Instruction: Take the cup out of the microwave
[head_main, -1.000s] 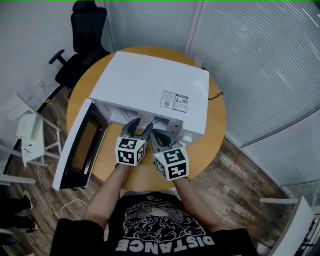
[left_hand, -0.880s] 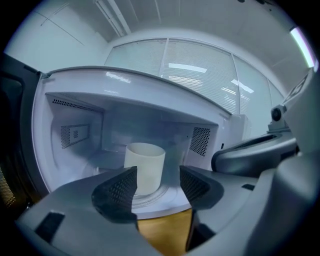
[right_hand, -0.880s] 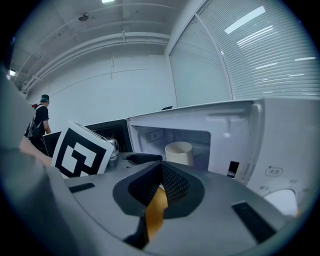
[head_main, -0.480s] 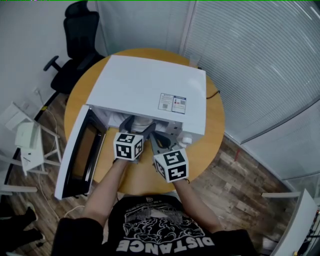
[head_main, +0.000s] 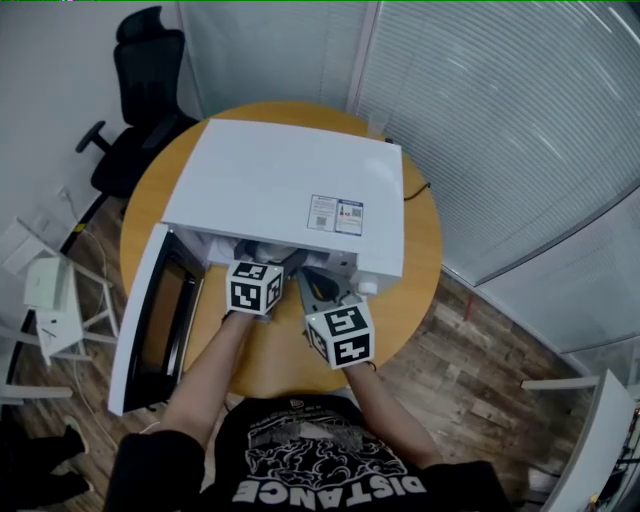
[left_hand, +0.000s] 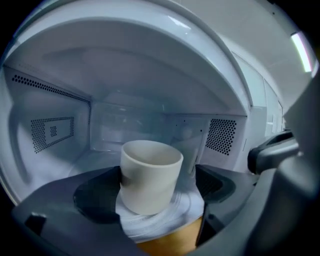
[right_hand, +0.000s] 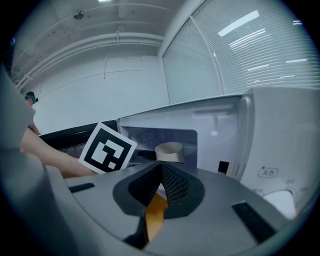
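Wooden table (head_main: 425, 262) bears one white microwave (head_main: 280, 180) holding one cream cup (left_hand: 150, 176).

At the bottom of the frame the person wears a black shirt (head_main: 330, 470) with white letters, and the left gripper (head_main: 268, 256) and right gripper (head_main: 318, 284) are grey, each with a black-and-white cube (head_main: 253, 287).

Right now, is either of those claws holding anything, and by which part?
Nothing is held. The left gripper has just been opening its jaws; the white cup stands between them, ungripped. The right gripper is shut on nothing.
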